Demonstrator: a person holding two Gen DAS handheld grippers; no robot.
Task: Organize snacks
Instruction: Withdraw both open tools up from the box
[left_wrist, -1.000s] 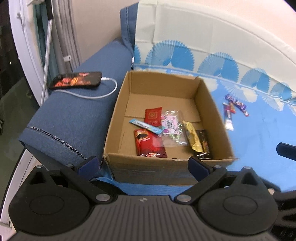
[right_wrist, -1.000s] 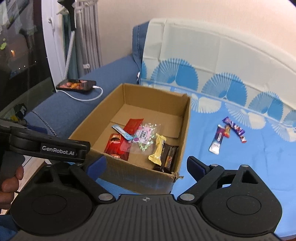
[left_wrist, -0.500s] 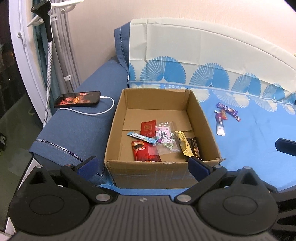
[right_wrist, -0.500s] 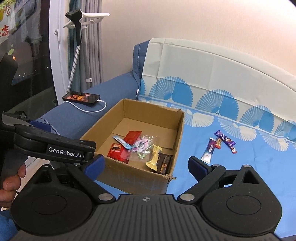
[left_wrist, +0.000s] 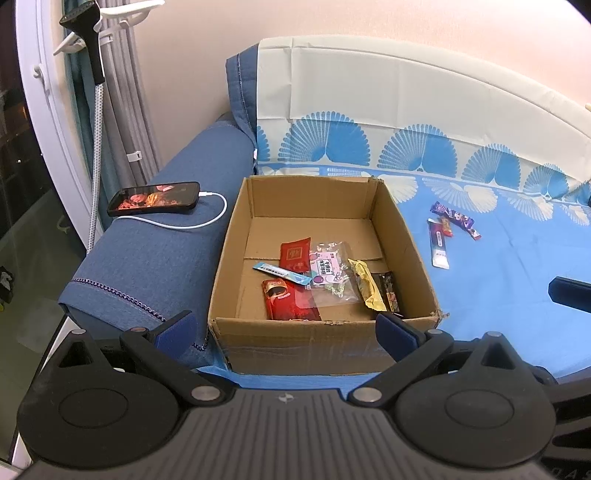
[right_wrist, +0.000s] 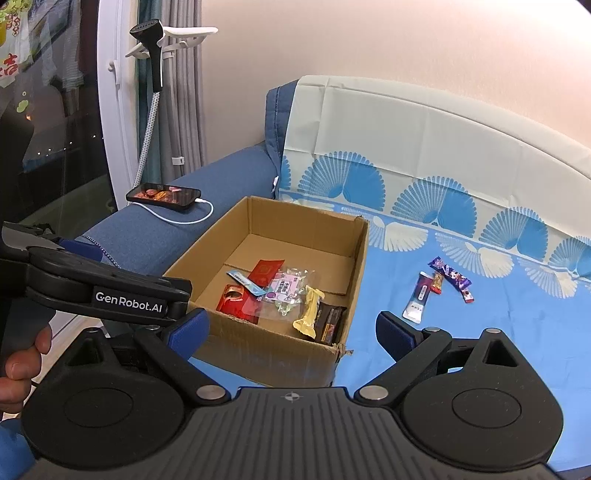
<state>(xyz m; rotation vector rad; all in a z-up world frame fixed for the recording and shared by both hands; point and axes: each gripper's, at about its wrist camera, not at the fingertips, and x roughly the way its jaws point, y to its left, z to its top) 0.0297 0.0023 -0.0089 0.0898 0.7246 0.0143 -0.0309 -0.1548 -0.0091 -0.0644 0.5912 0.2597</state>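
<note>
Both grippers are held wide open and empty in front of the cardboard box (left_wrist: 325, 343).

The left gripper (left_wrist: 284, 328) is spread before the near wall of the box, with nothing between its blue fingers (left_wrist: 175, 328); the right gripper (right_wrist: 291, 328) is spread the same way at the box's near right corner. Inside the box, several snack packets (left_wrist: 295, 299) are seen near its front wall. To the right of the box, four loose snacks (right_wrist: 439, 284) are lying on the blue sheet (right_wrist: 498, 325). To the left of the box, a phone (left_wrist: 155, 197) is resting on the sofa arm (left_wrist: 155, 266).
</note>
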